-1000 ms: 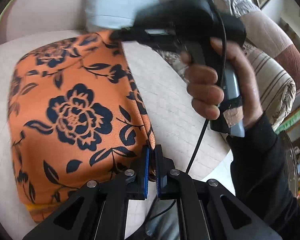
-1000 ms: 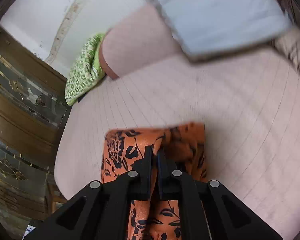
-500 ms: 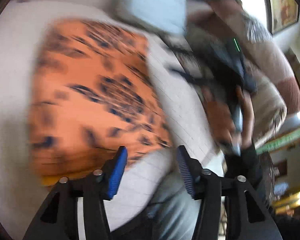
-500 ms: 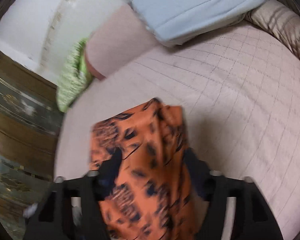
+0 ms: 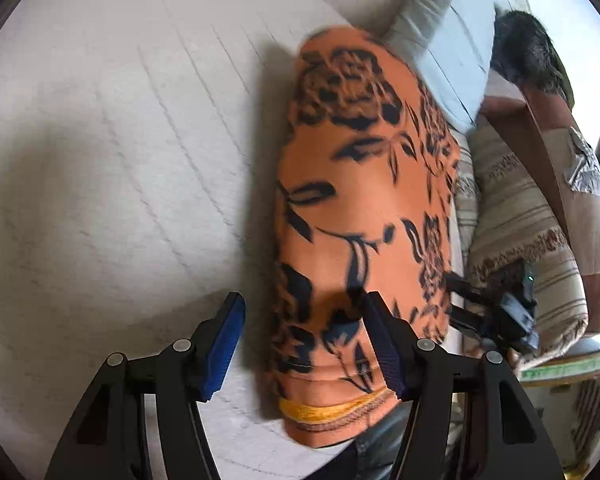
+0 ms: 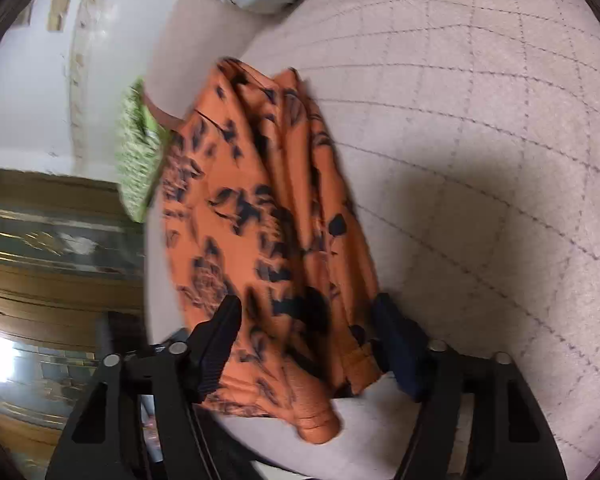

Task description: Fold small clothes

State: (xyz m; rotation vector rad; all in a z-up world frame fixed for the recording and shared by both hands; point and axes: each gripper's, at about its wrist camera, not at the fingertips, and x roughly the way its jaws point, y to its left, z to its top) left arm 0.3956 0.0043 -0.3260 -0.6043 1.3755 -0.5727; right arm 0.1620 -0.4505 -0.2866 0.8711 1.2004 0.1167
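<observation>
While both tools hang above the quilted cushion [image 6: 480, 128], neither one grips anything. The left gripper [image 5: 304, 346] stands wide open; the orange floral garment [image 5: 364, 208] lies directly ahead of it and slightly toward its right finger, which overlaps the cloth's near end in the view, though contact cannot be confirmed. The right gripper [image 6: 308, 344] is equally wide open, with the same garment [image 6: 268, 232] running forward from between its fingers; whether the pads touch the cloth cannot be told.

The garment's long axis runs away from each claw, roughly in line with the fingers. Its banded hem [image 5: 332, 408] sits at the near end under the left claw. Judged from this layout, both claws are about equally near; the next fold probably calls for each to take a near-end corner.
</observation>
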